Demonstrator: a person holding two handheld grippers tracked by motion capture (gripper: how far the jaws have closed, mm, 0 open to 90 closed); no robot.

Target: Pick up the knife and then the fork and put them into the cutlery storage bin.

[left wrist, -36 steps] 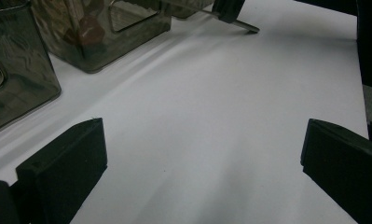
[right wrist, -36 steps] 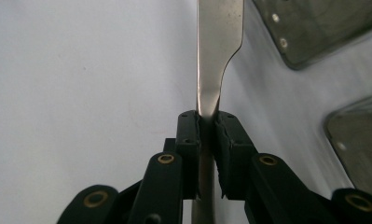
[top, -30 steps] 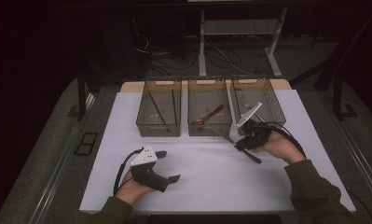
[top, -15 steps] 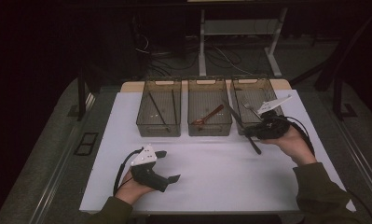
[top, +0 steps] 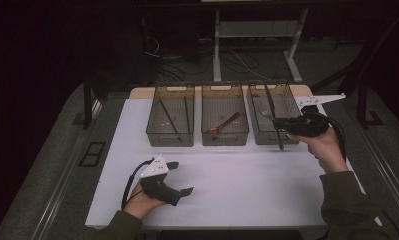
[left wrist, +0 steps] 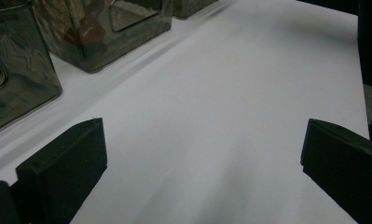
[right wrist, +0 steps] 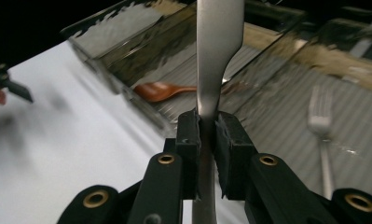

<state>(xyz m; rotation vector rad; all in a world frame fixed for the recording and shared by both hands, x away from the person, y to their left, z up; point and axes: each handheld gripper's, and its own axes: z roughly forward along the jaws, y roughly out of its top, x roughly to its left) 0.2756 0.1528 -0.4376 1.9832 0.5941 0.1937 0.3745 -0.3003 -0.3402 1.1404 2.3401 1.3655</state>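
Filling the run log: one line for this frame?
right gripper: shut on metal utensil, over right bin | fork in that bin | left gripper: open, nothing held, on table

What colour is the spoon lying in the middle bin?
Reddish-brown, like wood: the wooden spoon shows best in the right gripper view.

3 bins stand in a row across the upper middle of the high view on the table: the left bin holds 2 chopsticks, the middle bin a spoon, and the right bin a fork. At the right of the frame the right gripper sits at the right bin's right side, clamped on a metal utensil that slants across that bin from its back rim to past its front wall. The left gripper rests on the table at lower left, in front of the left bin and well apart from it, jaws spread with nothing between.
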